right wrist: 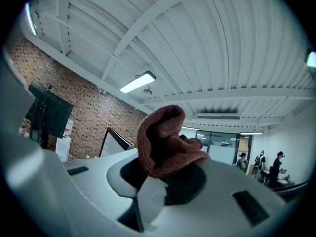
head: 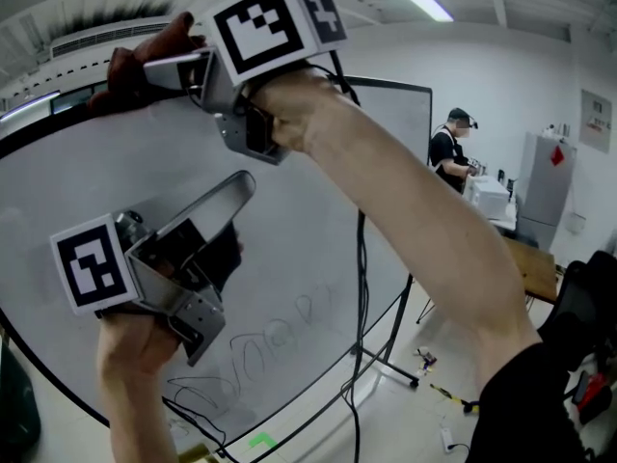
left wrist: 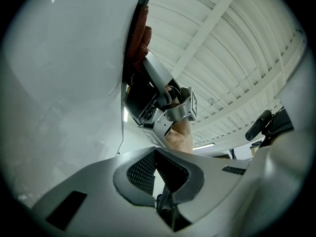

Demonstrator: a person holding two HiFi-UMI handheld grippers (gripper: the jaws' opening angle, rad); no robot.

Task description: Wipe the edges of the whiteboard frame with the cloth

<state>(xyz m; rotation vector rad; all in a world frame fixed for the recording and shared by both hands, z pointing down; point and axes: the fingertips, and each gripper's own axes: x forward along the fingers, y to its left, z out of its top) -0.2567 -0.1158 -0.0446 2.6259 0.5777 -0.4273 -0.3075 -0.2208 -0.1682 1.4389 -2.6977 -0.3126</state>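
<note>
The whiteboard (head: 299,258) fills the head view, and its black frame (head: 390,84) runs along the top. A reddish-brown cloth (head: 135,66) is pressed at the frame's upper left, with my right gripper (head: 178,66) shut on it. From the right gripper view the cloth (right wrist: 165,142) bulges out of the right gripper (right wrist: 164,176). My left gripper (head: 243,183) is held lower left in front of the board, shut and holding nothing. In the left gripper view, the left gripper (left wrist: 155,152) points up at the frame (left wrist: 132,33), the cloth (left wrist: 141,37) and the right gripper (left wrist: 163,102).
Faint marker scribbles (head: 280,340) remain low on the board. A cable (head: 362,258) hangs from my right arm. The board's stand legs (head: 386,365) rest on the floor. At the back right are a person (head: 449,152), a white cabinet (head: 545,186) and a wooden table (head: 532,263).
</note>
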